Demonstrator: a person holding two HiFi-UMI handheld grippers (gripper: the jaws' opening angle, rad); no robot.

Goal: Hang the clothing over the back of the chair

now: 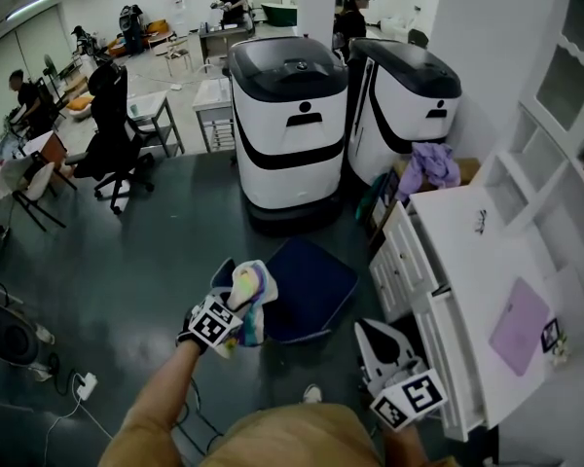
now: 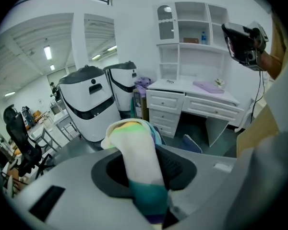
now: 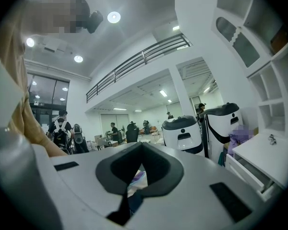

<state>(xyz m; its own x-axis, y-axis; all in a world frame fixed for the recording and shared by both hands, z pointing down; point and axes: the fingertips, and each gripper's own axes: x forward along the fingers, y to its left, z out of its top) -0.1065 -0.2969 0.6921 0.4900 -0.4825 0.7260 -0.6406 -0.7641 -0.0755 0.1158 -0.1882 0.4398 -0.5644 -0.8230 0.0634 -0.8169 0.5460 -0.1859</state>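
We hold the left tongs (image 1: 236, 307) low, just at the 9 o'clock edge of the chair (image 1: 311, 285) with the navy seat. Their jaws are clamped on the clothing (image 1: 251, 288), a soft white piece with yellow, green, teal and purple bands. In the left gripper view the fabric rises as a roll from between the pads, pinched at its teal end. Its loose top flops over towards the chair. We cannot tell whether the fabric touches the chair. The right tongs (image 1: 370, 331) sit at 4 o'clock from the seat, close to our body. They hold nothing, and in their own view the jaw tips meet, leaving only a thin slit behind them. To the seat's 3 o'clock stands a white desk (image 1: 467, 261) with drawers, and a lilac sheet (image 1: 519, 324) lies on its top. At the desk's far end, at 1 o'clock from the seat, a purple cloth (image 1: 430, 163) is bundled. Two large white and black machines (image 1: 287, 115) stand at 12 o'clock. Beyond them several people work at tables, and a black office chair (image 1: 112, 134) stands at 10 o'clock.
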